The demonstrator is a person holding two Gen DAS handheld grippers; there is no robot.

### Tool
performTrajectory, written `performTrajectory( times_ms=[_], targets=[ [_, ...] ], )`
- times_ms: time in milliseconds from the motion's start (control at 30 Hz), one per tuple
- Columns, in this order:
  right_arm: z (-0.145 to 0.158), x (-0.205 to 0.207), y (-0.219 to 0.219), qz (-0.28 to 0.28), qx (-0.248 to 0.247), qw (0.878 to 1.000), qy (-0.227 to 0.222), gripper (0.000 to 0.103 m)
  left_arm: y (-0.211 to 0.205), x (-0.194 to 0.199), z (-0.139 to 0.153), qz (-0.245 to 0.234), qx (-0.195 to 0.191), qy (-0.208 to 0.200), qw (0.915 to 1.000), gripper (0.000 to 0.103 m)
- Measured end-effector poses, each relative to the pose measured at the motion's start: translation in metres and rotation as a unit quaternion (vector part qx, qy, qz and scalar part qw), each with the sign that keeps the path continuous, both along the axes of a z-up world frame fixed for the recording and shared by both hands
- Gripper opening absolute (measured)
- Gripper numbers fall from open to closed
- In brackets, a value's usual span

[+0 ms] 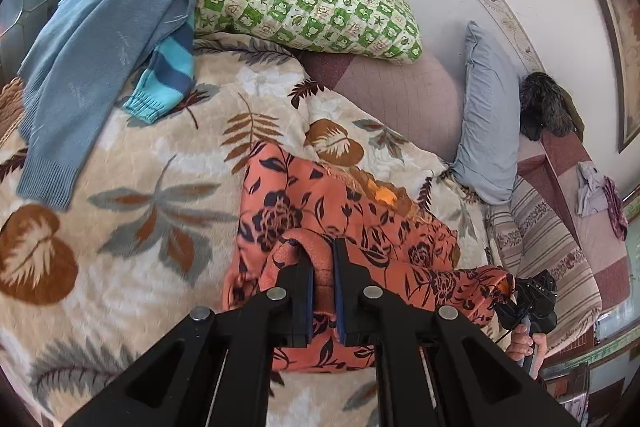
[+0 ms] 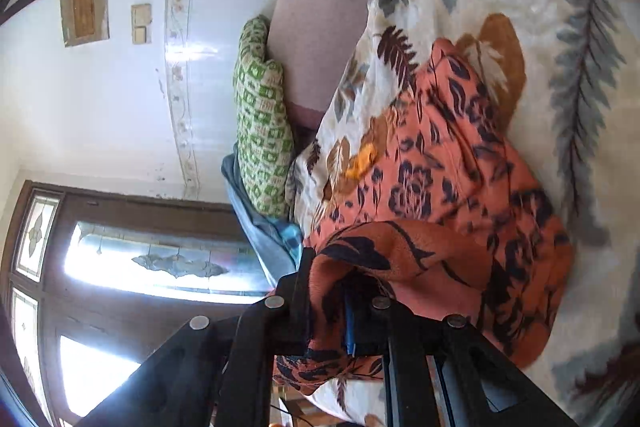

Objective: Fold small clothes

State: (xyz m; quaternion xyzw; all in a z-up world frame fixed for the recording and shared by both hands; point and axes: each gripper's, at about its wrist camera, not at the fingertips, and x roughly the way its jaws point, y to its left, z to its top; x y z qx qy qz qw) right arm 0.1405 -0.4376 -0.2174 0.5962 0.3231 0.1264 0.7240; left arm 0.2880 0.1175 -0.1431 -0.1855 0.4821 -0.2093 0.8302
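Observation:
An orange garment with a dark floral print (image 1: pixel 340 211) lies bunched on the leaf-patterned blanket (image 1: pixel 140 195). My left gripper (image 1: pixel 323 251) is shut on a raised fold of its near edge. At the right of the left wrist view, a hand holds my right gripper (image 1: pixel 508 291), and the garment's other end stretches to it. In the right wrist view the same orange garment (image 2: pixel 452 179) drapes over my right gripper (image 2: pixel 340 267), which is shut on the cloth; its fingertips are mostly hidden by the fabric.
A blue knit sweater (image 1: pixel 100 39) and a striped turquoise sleeve (image 1: pixel 168 75) lie at the far left of the bed. A green checked pillow (image 1: pixel 308 3) and a grey-blue pillow (image 1: pixel 488 115) rest against the wall. A striped mattress edge (image 1: pixel 540 251) lies right.

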Motion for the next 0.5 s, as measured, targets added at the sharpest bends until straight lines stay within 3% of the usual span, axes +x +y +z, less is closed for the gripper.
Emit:
performTrajectory(
  times_ms=[133, 233, 333, 367, 400, 467, 500],
  targets=[
    [-0.029, 0.054, -0.029, -0.032, 0.022, 0.999, 0.021, 0.012, -0.029, 0.08, -0.029, 0.009, 0.022, 0.014, 0.9996, 0.009],
    [-0.063, 0.09, -0.054, -0.067, 0.071, 0.994, 0.044, 0.016, -0.04, 0.133, -0.063, 0.03, 0.033, 0.029, 0.9986, 0.009],
    [-0.09, 0.116, -0.075, -0.092, 0.083, 0.991, 0.059, 0.037, -0.045, 0.166, -0.1, 0.051, 0.03, 0.049, 0.997, 0.01],
    [-0.095, 0.116, -0.082, -0.102, 0.089, 0.989, 0.052, 0.056, -0.044, 0.171, -0.108, 0.057, 0.022, 0.054, 0.9966, 0.011],
    [-0.096, 0.112, -0.088, -0.116, 0.097, 0.988, 0.033, 0.065, -0.041, 0.172, -0.113, 0.066, 0.004, 0.054, 0.9964, 0.011],
    [-0.09, 0.1, -0.095, -0.135, 0.08, 0.988, 0.002, 0.068, -0.029, 0.166, -0.111, 0.093, -0.04, 0.023, 0.9946, 0.015],
    [-0.084, 0.095, -0.097, -0.141, 0.062, 0.988, -0.003, 0.071, -0.022, 0.157, -0.102, 0.119, -0.051, -0.012, 0.9915, 0.031]
  ],
)
